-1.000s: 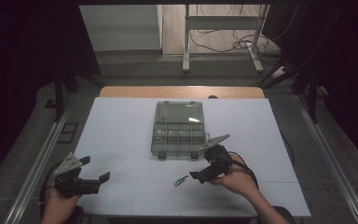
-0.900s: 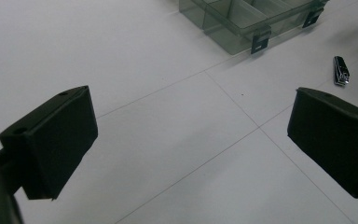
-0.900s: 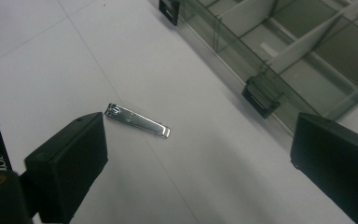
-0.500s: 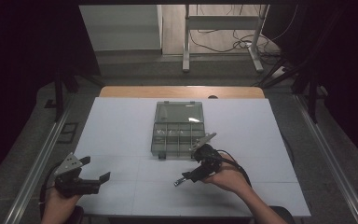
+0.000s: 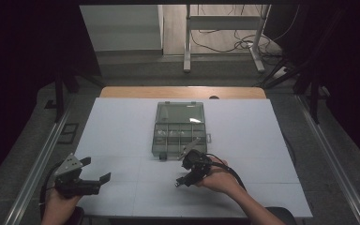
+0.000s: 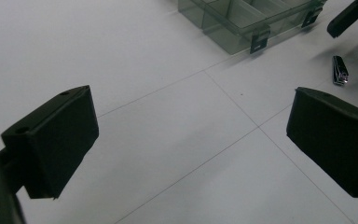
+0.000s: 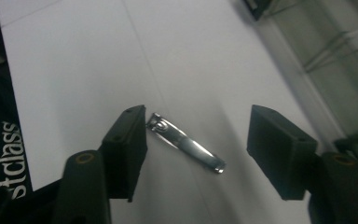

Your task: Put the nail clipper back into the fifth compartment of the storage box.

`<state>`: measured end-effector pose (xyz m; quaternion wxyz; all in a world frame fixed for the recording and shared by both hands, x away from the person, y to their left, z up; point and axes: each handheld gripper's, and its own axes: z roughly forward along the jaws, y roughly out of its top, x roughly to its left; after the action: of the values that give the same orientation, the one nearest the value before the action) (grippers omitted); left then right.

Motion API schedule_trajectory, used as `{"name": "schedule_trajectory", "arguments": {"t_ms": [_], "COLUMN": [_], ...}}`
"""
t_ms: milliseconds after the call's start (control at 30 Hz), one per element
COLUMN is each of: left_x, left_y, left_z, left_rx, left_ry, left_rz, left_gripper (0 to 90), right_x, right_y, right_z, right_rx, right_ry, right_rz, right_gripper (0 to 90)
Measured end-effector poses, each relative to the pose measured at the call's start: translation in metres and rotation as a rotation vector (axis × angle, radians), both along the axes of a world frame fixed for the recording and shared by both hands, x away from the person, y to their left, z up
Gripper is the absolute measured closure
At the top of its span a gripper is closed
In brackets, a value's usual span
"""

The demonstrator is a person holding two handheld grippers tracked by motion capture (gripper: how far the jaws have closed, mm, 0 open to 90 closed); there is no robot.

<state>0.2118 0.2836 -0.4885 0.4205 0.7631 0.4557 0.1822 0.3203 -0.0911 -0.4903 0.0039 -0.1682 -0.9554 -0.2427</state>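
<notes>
Left hand-held gripper [image 5: 91,180] idle at near left of white table [image 5: 122,126], jaws wide, nothing between, pointing toward centre.

Right hand-held gripper [image 7: 198,144] angled down over small shiny steel nail clipper [image 7: 186,142], jaws just closing, clipper between them, pads not yet pressing.

Clipper flat on table, just in front of clear plastic compartment box [image 5: 178,129].

Advice: lower further, centre clipper, squeeze across narrow sides.

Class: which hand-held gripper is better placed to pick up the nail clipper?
Right. The right hand-held gripper already straddles the nail clipper, closing on it; the left hand-held gripper waits open, well aside.
</notes>
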Motion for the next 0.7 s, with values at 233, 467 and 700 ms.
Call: {"name": "schedule_trajectory", "arguments": {"t_ms": [233,467,700], "left_x": [0.0,0.0,0.0], "left_y": [0.0,0.0,0.0], "left_z": [0.0,0.0,0.0], "left_rx": [-0.001,0.0,0.003], "left_ry": [0.0,0.0,-0.004], "left_rz": [-0.001,-0.002,-0.003], "left_gripper": [2.7,2.7,2.8], "right_x": [-0.001,-0.006,-0.004], "right_y": [0.009,0.016,0.013], "right_z": [-0.008,-0.017,-0.019], "right_rx": [-0.032,-0.076,-0.073], "right_ry": [0.021,0.024,0.003], "right_rz": [0.052,0.101,0.067], "right_gripper": [48.8,59.1,78.1]}}
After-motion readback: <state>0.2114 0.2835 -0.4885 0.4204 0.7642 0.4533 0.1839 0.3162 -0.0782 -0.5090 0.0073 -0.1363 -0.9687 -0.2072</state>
